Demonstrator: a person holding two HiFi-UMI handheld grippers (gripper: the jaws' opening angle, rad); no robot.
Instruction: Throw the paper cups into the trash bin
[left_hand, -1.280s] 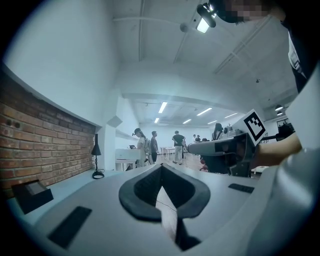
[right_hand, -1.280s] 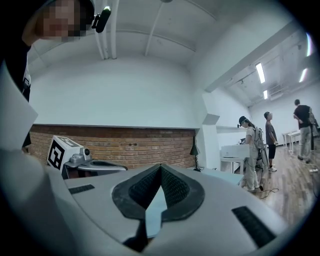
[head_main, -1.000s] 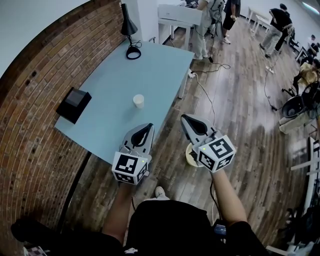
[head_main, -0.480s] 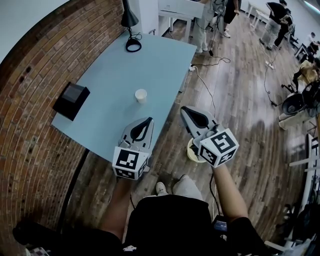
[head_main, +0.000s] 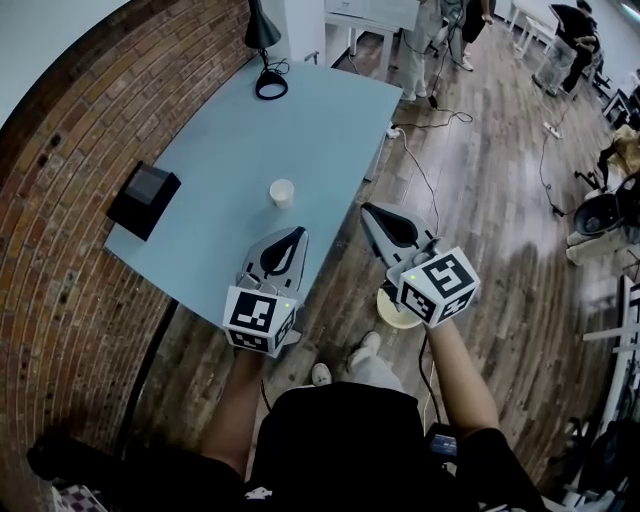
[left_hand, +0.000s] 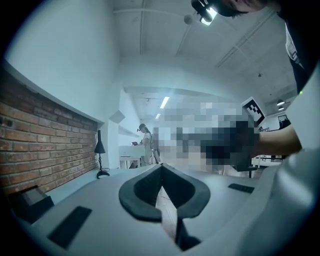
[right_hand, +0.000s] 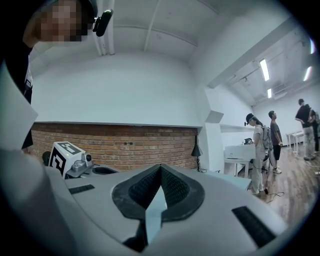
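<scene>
Brick wall (head_main: 70, 150) at left, plank floor (head_main: 500, 220) at right, one pale blue bench (head_main: 220, 150) between them. The bench carried one paper cup (head_main: 282, 192), upright, set in from the right edge with bare surface on every side; one black box (head_main: 145, 198) near the left edge; one lamp (head_main: 263, 45) at the far end. One pale trash bin (head_main: 392, 312) stood on the floor, just off the bench's near right corner. Two grippers: the left gripper (head_main: 298, 234) hovered over that corner, short of the cup, its jaws fully together and empty; the right gripper (head_main: 366, 210) hung beyond the edge, above the bin, jaw tips likewise meeting on nothing. A cable (head_main: 420, 170) crossed the open floor.
</scene>
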